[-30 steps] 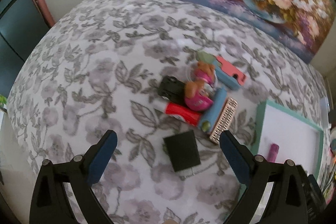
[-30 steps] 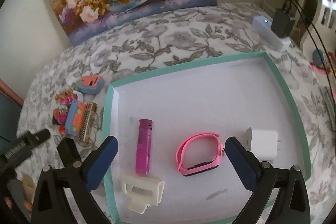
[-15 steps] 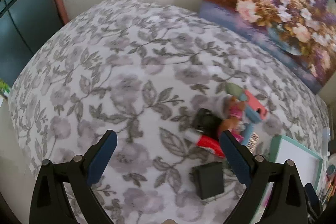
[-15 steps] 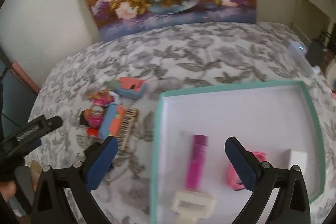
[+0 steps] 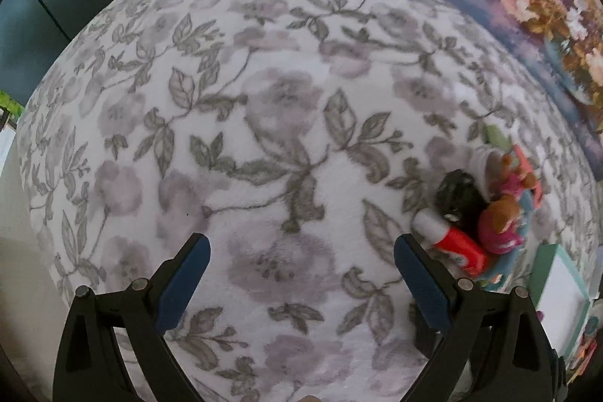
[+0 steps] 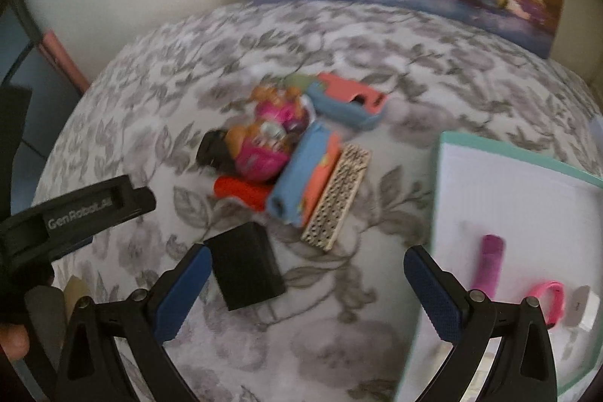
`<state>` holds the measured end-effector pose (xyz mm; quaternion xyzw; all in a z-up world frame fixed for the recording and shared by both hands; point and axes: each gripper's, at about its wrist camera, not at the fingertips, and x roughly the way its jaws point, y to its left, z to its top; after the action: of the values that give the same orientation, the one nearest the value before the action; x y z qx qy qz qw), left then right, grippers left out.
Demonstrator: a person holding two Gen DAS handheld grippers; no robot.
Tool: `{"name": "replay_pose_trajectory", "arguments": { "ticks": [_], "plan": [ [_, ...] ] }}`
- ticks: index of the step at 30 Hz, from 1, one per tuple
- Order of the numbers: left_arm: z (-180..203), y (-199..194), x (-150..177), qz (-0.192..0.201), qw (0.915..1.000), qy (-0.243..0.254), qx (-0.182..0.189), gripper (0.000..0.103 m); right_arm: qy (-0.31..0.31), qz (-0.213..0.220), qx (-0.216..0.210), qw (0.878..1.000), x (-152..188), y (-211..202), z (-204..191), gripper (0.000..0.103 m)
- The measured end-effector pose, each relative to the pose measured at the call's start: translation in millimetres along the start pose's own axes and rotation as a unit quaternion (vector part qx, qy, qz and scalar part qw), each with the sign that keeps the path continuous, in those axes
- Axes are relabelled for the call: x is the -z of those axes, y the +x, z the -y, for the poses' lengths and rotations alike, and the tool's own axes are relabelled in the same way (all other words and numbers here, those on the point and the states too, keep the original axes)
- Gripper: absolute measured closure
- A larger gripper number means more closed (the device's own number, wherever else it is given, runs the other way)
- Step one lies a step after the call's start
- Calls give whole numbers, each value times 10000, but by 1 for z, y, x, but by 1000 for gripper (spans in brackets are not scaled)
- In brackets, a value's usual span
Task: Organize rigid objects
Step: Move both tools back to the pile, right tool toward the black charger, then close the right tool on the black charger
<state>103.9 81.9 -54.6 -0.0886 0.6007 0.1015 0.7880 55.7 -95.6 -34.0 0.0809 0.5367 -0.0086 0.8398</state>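
Tongs, right (image 6: 303, 285): spread wide, nothing held; black box (image 6: 247, 264) beside left finger, likely nudged away if approached off-centre. Left tongs (image 5: 301, 277) likewise spread, empty.

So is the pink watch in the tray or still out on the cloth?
In the tray: the pink watch lies on its white floor beside the purple tube.

A heap of toys (image 6: 279, 153) lies on the flowered bed: pink dolls, blue-and-coral blocks, a red tube, a perforated bar. A black box (image 6: 245, 270) sits apart, flat. The teal-rimmed tray (image 6: 444, 183) holds a purple stick, pink band (blurred) and white plug.
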Motion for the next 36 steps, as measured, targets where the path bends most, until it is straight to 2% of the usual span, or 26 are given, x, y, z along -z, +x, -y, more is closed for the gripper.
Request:
{"name": "replay_pose_trajectory", "arguments": {
  "ticks": [7,12,22,25,27,32,36],
  "plan": [
    [-14,21,2,-319,9991,-282,-59,5,-273,-256,-9,9993,10,22,-24,0],
    [-27,22,2,-287,9986,-432,-125,5,-375,-391,35,9985,16,34,-35,14],
    [-41,26,3,-330,9977,-566,-151,5,-680,-303,454,9962,17,41,-48,20],
    [-44,25,2,-340,9978,-553,-134,5,-551,-288,421,9972,15,40,-41,30],
    [-40,27,0,-321,9980,-528,-139,5,-477,-290,432,9975,14,37,-36,42],
    [-28,23,-2,-288,9983,-486,-137,5,-368,-315,305,9984,10,33,-23,58],
    [-23,18,-2,-257,9986,-448,-94,5,-216,-340,109,9991,7,29,-15,60]
  ]
}}
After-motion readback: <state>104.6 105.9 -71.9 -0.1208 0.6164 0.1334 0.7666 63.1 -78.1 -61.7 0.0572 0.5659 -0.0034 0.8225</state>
